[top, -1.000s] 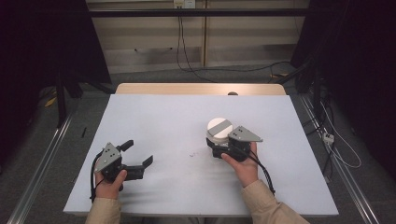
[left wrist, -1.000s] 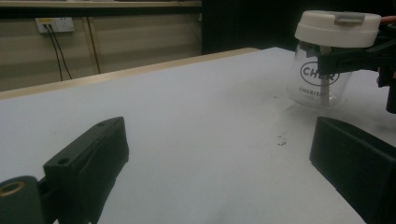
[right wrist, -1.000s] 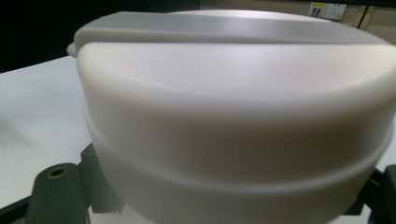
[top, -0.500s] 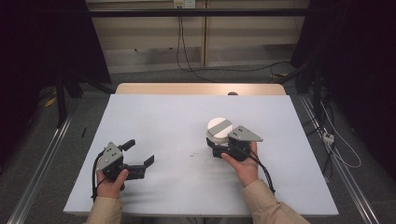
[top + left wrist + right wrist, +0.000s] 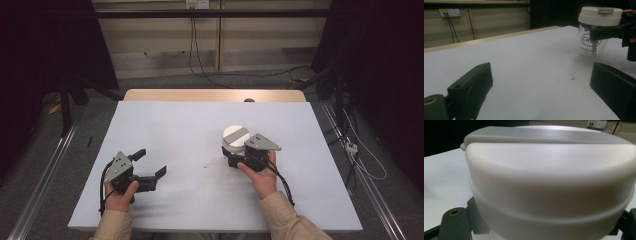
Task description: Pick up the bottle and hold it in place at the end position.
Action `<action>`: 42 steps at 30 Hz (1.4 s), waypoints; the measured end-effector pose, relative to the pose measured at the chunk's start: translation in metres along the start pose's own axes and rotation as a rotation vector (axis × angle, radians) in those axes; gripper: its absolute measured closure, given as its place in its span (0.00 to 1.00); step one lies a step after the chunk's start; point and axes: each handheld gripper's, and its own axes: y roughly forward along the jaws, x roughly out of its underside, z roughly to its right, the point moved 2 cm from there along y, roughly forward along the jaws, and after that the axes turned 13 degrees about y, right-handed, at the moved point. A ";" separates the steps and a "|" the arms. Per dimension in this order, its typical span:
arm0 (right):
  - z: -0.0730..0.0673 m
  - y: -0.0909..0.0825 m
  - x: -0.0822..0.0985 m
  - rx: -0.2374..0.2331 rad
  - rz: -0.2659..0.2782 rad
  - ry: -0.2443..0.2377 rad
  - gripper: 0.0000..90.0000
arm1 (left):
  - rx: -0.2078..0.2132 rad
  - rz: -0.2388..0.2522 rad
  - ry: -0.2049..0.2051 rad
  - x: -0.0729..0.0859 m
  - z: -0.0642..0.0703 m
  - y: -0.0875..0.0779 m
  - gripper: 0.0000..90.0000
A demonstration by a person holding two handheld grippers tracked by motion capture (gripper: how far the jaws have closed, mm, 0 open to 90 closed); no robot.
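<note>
Jar [image 5: 235,142] with a clear body and a wide white lid [image 5: 600,16] stands upright on the white table [image 5: 200,130], right of centre, and the right gripper [image 5: 239,156] has its black jaws closed around the glass just under that lid, gripping it. In the left gripper view, dark lettering shows on the jar's clear wall. From the right gripper view the lid looms huge, a grey strip [image 5: 544,135] running across its top. Over on the near left, the left gripper [image 5: 150,167] rests low on the table, jaws spread wide and holding nothing. A few small crumbs [image 5: 572,77] lie between the two grippers.
</note>
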 end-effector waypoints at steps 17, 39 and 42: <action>-0.003 0.019 -0.011 0.016 0.000 -0.021 0.21 | 0.000 0.002 -0.007 0.001 -0.001 0.000 0.05; -0.007 0.035 -0.012 0.020 -0.006 -0.027 0.21 | 0.002 0.003 -0.015 0.001 -0.001 0.002 0.05; -0.008 0.038 -0.012 0.019 -0.007 -0.025 0.21 | 0.004 0.004 -0.014 0.001 -0.001 0.002 0.05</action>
